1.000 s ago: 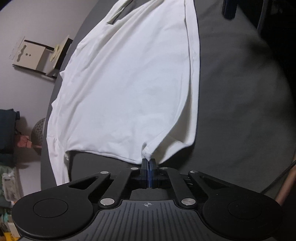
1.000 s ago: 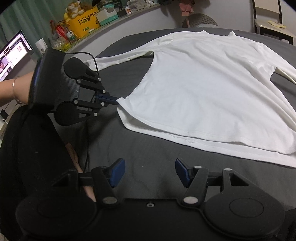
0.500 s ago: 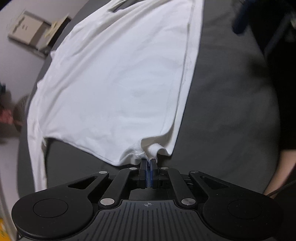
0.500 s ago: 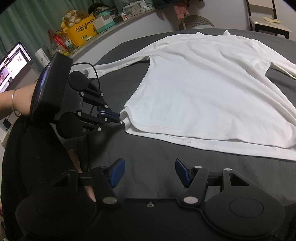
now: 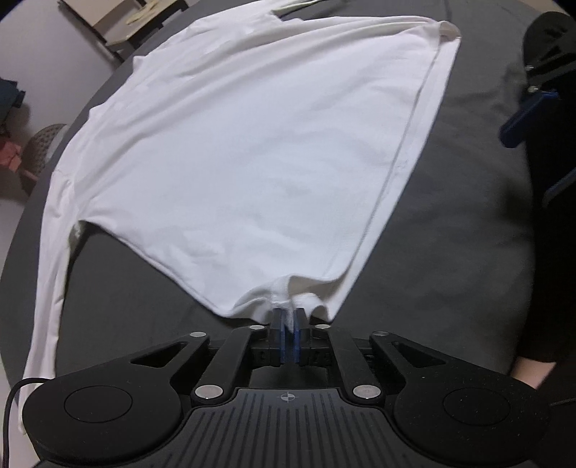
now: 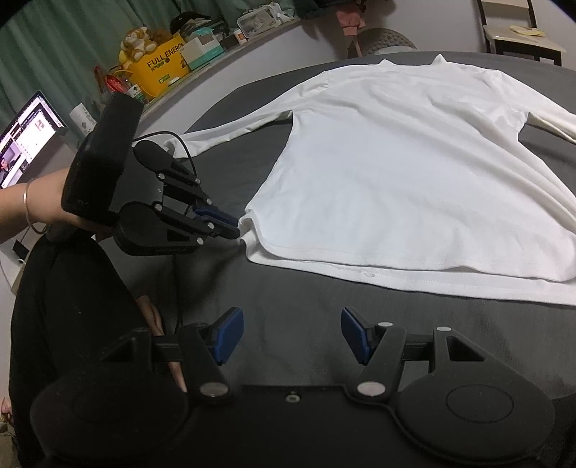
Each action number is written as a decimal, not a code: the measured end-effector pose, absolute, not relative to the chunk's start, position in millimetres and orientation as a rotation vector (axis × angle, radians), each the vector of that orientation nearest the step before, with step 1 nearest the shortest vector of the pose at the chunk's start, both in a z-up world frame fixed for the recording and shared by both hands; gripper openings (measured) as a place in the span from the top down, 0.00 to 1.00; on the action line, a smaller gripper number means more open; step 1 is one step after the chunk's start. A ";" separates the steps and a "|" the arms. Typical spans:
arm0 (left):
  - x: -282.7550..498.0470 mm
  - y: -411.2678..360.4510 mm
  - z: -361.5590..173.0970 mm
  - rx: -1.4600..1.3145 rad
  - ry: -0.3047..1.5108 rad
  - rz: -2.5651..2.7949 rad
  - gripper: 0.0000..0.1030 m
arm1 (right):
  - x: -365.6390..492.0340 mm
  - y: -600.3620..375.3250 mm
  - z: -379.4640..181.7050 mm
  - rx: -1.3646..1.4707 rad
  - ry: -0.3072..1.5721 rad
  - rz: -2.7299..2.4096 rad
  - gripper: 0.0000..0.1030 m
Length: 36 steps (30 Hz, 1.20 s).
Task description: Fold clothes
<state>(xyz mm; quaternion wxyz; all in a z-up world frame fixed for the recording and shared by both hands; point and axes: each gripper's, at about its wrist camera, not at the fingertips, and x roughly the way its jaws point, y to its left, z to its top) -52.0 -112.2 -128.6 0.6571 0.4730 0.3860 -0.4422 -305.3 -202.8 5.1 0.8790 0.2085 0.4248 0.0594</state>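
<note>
My left gripper [image 5: 287,325] has its jaws clamped on a hem corner of the white long-sleeved shirt [image 6: 406,172], spread flat on the dark desk [image 6: 306,298]. My right gripper [image 6: 289,338] hangs open nearby. A thin pinch could slip when lifted.

A dark grey cover [image 6: 288,288] is stretching across the whole work surface. Green curtains [image 6: 54,43] are hanging behind a cluttered ledge [image 6: 216,46], where a yellow box [image 6: 158,70] is sitting. A laptop [image 6: 27,136] is glowing at the left. A pale chair [image 6: 518,32] is standing against the light wall [image 5: 36,54].
</note>
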 end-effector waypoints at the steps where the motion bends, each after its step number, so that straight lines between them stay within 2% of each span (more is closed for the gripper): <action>1: -51.5 -112.4 -128.4 1.068 0.876 -0.992 0.51 | -305.4 -202.8 5.2 0.435 0.885 0.125 0.42; 2: -51.1 -112.6 -127.7 1.065 0.877 -0.985 0.24 | -306.1 -203.1 4.9 0.436 0.884 0.126 0.42; 3: -51.1 -112.9 -126.4 1.061 0.873 -0.985 0.19 | -306.8 -203.5 4.5 0.438 0.884 0.126 0.42; 8: -53.0 -114.6 -123.3 1.064 0.847 -0.971 0.18 | -305.3 -204.9 3.5 0.446 0.884 0.126 0.42; 13: -69.2 -116.1 -129.3 1.194 0.770 -0.959 0.20 | -306.7 -205.0 3.2 0.448 0.880 0.125 0.42; 16: -68.8 -117.2 -133.5 1.229 0.772 -0.916 0.47 | -305.3 -206.5 2.4 0.459 0.880 0.122 0.42; 22: -59.8 -113.8 -133.0 1.198 0.792 -0.876 0.48 | -304.6 -206.7 1.1 0.460 0.877 0.122 0.42; 28: -67.0 -118.3 -148.5 1.283 0.781 -0.886 0.48 | -305.0 -207.2 0.7 0.467 0.873 0.122 0.42; 32: -74.7 -121.9 -161.5 1.385 0.687 -0.843 0.48 | -305.2 -208.7 0.5 0.479 0.868 0.121 0.42; 33: -74.1 -122.9 -161.1 1.382 0.673 -0.841 0.52 | -305.0 -208.4 0.5 0.480 0.867 0.120 0.42; 35: -70.9 -125.0 -158.3 1.356 0.670 -0.841 0.93 | -304.3 -207.6 0.2 0.482 0.867 0.118 0.42; 36: -69.4 -125.7 -156.8 1.343 0.668 -0.844 0.97 | -303.9 -207.2 -0.1 0.483 0.867 0.117 0.42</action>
